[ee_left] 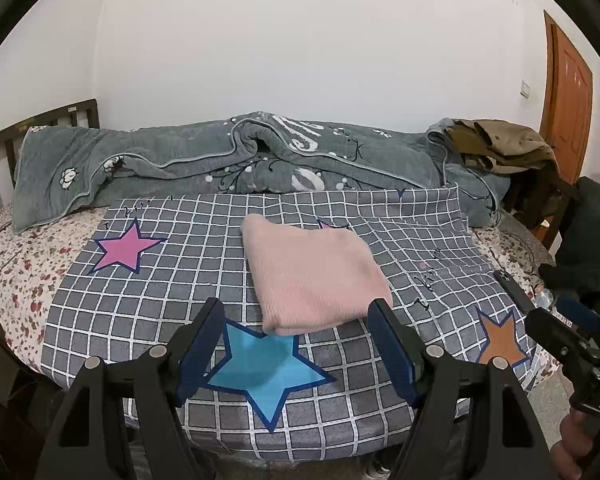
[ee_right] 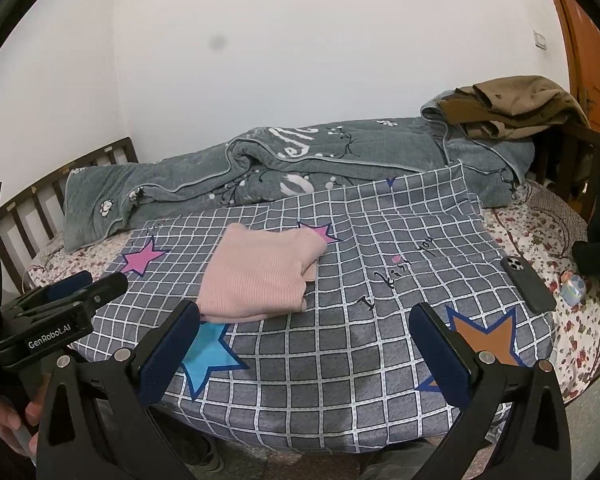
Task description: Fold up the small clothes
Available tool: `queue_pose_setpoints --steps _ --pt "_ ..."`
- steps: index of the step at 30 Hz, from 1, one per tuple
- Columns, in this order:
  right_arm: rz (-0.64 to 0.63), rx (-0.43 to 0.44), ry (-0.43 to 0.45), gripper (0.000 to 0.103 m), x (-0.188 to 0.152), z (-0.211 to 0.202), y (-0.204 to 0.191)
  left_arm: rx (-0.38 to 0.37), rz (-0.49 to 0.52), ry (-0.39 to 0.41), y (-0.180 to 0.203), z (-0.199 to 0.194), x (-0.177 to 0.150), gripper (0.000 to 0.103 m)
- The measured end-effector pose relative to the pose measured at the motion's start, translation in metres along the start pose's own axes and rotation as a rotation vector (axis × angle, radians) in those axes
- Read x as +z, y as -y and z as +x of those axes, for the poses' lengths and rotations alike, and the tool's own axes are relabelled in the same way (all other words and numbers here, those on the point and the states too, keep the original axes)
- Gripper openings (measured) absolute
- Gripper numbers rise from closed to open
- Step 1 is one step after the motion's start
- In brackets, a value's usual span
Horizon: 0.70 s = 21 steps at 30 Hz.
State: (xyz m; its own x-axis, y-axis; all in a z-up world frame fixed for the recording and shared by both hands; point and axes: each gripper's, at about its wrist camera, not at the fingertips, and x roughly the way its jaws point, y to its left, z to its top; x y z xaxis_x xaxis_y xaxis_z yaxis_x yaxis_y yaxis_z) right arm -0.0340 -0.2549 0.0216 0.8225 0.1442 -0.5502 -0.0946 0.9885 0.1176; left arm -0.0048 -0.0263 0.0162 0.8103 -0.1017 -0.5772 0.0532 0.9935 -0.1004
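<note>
A pink knit garment (ee_left: 316, 276) lies folded into a rough rectangle on the grey grid-patterned sheet (ee_left: 172, 288) with coloured stars. My left gripper (ee_left: 297, 306) hovers open just in front of the garment's near edge, and its blue pads touch nothing. In the right wrist view the same pink garment (ee_right: 260, 276) sits left of centre on the grid sheet (ee_right: 340, 352). My right gripper (ee_right: 305, 309) is open over bare sheet, to the right of the garment's near corner. Each gripper shows at the other view's edge: right gripper (ee_left: 552, 313), left gripper (ee_right: 107, 279).
A crumpled grey blanket (ee_left: 220, 160) runs along the far side of the bed, with brown clothes (ee_left: 500, 140) piled at its right end. A dark phone (ee_right: 528, 284) and a small bottle (ee_right: 572, 288) lie on the floral bedsheet (ee_right: 540, 240) to the right. A wooden headboard (ee_left: 4, 148) stands left.
</note>
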Motion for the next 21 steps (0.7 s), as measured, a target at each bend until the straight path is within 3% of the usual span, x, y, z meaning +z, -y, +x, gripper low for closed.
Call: queue_pose_setpoints --steps 21 --pt "0.001 0.002 0.001 0.102 0.0003 -0.0013 0.0004 0.0 -0.001 0.001 0.0014 -0.0012 0.0 0.073"
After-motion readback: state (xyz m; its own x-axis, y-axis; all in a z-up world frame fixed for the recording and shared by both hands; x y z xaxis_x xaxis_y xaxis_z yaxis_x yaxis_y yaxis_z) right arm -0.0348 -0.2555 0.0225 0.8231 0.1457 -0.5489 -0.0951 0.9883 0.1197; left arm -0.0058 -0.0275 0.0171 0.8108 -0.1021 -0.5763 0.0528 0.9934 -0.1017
